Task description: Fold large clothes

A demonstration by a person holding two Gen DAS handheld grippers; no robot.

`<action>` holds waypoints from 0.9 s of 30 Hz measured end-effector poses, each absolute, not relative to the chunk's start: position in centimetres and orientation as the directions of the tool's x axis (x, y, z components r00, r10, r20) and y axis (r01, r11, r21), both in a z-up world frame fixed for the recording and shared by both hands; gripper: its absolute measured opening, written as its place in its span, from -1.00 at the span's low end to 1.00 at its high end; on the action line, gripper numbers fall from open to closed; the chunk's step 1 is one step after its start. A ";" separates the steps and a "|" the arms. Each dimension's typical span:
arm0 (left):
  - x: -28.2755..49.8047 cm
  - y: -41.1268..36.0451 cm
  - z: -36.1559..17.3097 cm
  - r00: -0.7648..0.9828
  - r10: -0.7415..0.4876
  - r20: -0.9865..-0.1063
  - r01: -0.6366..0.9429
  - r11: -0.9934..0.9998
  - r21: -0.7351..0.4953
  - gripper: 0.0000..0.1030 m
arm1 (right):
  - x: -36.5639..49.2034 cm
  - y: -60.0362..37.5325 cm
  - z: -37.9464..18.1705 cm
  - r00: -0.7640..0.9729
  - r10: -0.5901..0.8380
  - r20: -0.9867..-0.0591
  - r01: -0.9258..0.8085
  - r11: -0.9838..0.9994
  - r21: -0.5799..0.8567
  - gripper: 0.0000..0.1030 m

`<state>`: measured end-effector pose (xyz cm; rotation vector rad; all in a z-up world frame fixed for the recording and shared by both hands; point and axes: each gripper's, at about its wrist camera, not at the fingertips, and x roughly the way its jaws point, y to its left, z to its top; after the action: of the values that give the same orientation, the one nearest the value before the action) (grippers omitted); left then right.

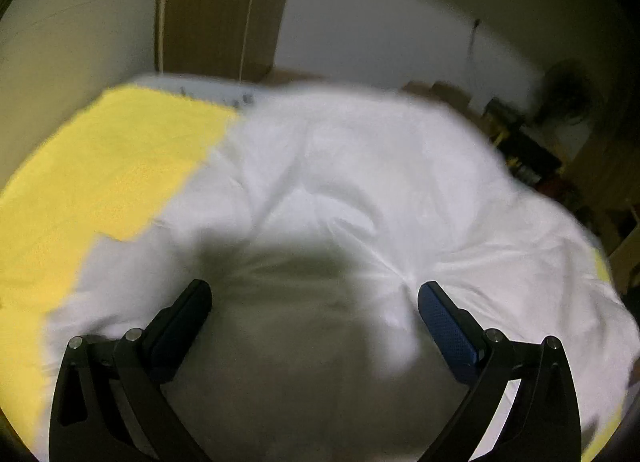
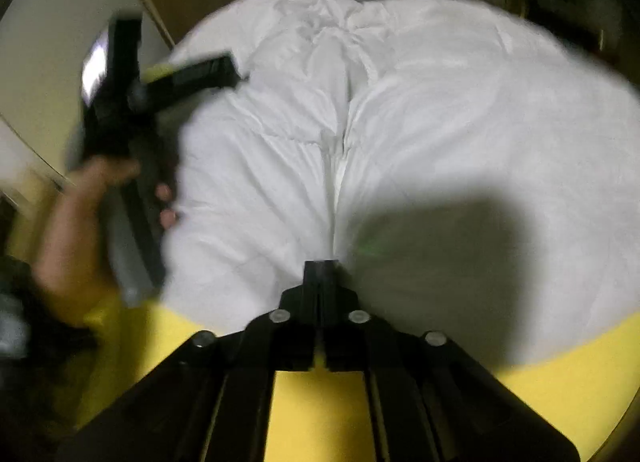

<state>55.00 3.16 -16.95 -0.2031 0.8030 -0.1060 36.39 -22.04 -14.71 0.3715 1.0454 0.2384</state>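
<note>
White garment (image 1: 360, 182) spread rumpled over yellow cover (image 1: 100, 182). Left gripper (image 1: 314, 302) hovers above it, jaws spread wide, empty. Right gripper (image 2: 320, 274) jaws look pressed together at cloth's near edge; grasp unclear.

A plain white garment (image 1: 360, 182) is seen on a yellow sheet (image 1: 100, 166). The left tongs (image 1: 314, 294) are black, one pad blue and dotted.

Large white puffy quilted garment (image 1: 360, 182), thin shiny wrinkled fabric, spread wide and mostly flat over a yellow textured surface (image 1: 100, 166), open front seam (image 2: 336, 166) running down its middle, two halves bulging either side, edges blurred
</note>
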 end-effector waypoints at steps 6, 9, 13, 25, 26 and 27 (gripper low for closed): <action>42.7 10.8 -11.1 0.719 -0.295 -0.630 0.093 0.938 -0.333 0.99 | 28.6 -26.5 -9.7 0.713 0.353 -0.606 -0.124 0.914 0.387 0.66; 38.8 14.4 -11.4 0.706 -0.321 -0.631 0.087 0.924 -0.373 0.99 | 26.2 -27.0 -10.1 0.719 0.438 -0.539 -0.182 0.868 0.462 0.68; 38.0 17.6 -15.0 0.607 -0.477 -0.635 0.050 0.821 -0.569 0.99 | 24.9 -25.9 -11.5 0.665 0.550 -0.506 -0.249 0.801 0.544 0.69; 42.7 16.7 -21.1 0.493 -0.664 -0.562 -0.069 0.614 -0.786 0.99 | 22.2 -24.5 -12.6 0.642 0.556 -0.528 -0.263 0.806 0.530 0.69; 43.3 16.5 -21.2 0.497 -0.650 -0.574 -0.075 0.627 -0.775 0.99 | 21.9 -24.8 -12.5 0.643 0.554 -0.529 -0.260 0.807 0.530 0.69; 43.8 16.4 -21.2 0.500 -0.637 -0.586 -0.082 0.639 -0.765 0.99 | 21.6 -25.0 -12.4 0.646 0.549 -0.530 -0.255 0.810 0.528 0.69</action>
<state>43.78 16.39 -21.17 -0.8332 1.0103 -0.3877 21.65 -25.04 -12.42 0.4328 0.7365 0.4734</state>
